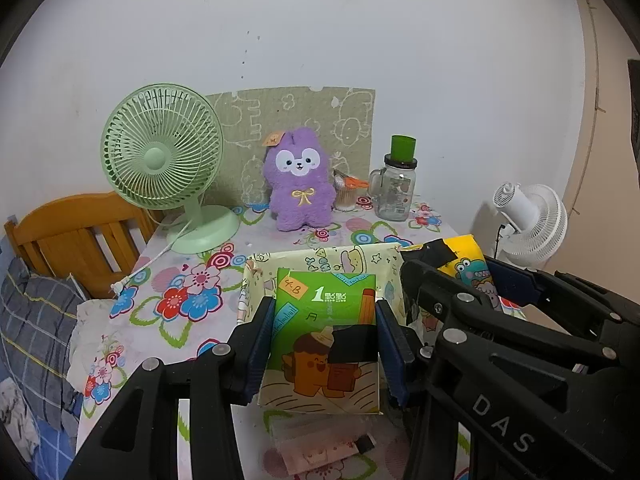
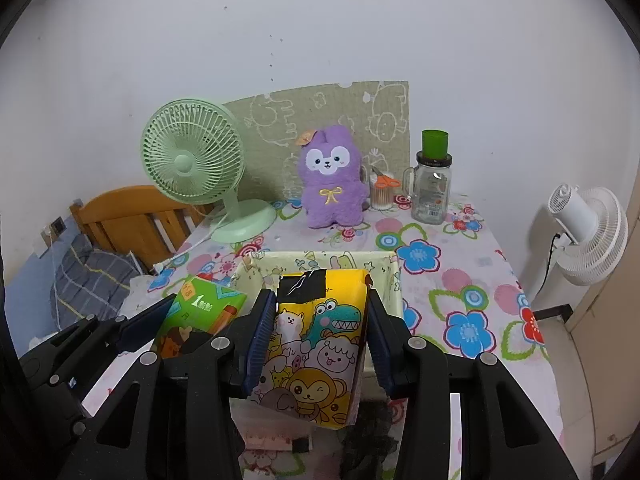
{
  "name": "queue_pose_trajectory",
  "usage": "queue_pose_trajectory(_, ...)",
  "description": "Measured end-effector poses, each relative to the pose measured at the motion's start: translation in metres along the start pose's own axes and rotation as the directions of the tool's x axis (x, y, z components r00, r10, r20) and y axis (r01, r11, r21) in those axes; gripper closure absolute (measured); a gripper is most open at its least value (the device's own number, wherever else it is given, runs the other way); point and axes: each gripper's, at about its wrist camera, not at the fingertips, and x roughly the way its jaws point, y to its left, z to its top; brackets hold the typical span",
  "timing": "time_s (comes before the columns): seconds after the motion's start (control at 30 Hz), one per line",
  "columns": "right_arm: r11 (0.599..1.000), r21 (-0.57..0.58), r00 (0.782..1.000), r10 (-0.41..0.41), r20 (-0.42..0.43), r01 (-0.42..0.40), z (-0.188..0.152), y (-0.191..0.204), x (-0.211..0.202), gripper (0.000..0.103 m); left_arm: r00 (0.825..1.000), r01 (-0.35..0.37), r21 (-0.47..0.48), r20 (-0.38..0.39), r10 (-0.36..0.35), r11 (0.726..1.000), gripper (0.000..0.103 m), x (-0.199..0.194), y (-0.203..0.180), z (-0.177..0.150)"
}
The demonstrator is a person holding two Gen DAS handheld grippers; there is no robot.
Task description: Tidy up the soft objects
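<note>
Left wrist view: the left tool point(image 1: 324, 332) is clamped on a green tissue pack point(image 1: 326, 320), its long axis running away from the camera toward the open cloth box point(image 1: 320, 258) just beyond. In the right wrist view, the right tool point(image 2: 320, 332) grips a yellow cartoon tissue pack point(image 2: 316, 348) the same way, pointing into the same box point(image 2: 320, 258). Both packs hang side by side above the box's near rim on the tabletop point(image 2: 460, 280); the drop likely lies straight ahead and slightly down.

My green pack point(image 1: 324, 320) hides most of the box point(image 1: 320, 258) interior; at six o'clock, a pinkish packet point(image 1: 316, 454) stays blurred, unreadable.
</note>
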Motion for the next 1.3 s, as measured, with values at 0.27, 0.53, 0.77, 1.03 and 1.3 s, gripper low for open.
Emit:
queue_pose_trajectory(0.27,1.000,-0.001,1.000,-0.001,-0.013,0.001,0.005,-0.004,0.019,0.056,1.000,0.001,-0.002,-0.017,-0.001,1.000,0.053,0.020,0.003,0.007)
queue_pose_trajectory(0.53,1.000,0.002,0.999,-0.004,-0.036,0.004,0.012,-0.010,0.043,0.056,0.999,-0.002,-0.009,-0.044,0.002,1.000,0.053,0.045,0.006,0.015)
queue_pose_trajectory(0.77,1.000,0.015,0.998,-0.002,-0.059,0.002,0.015,-0.017,0.065,0.056,0.997,-0.004,-0.022,-0.073,0.003,1.000,0.053,0.067,0.009,0.019)
queue_pose_trajectory(1.03,1.000,0.023,0.995,-0.002,-0.096,0.004,0.017,-0.024,0.090,0.056,0.994,-0.027,-0.025,-0.109,0.024,0.999,0.051,0.094,0.011,0.019)
queue_pose_trajectory(1.3,1.000,0.024,0.991,0.005,-0.133,-0.001,0.017,-0.027,0.113,0.056,0.991,-0.035,-0.026,-0.128,0.031,0.999,0.047,0.115,0.015,0.017)
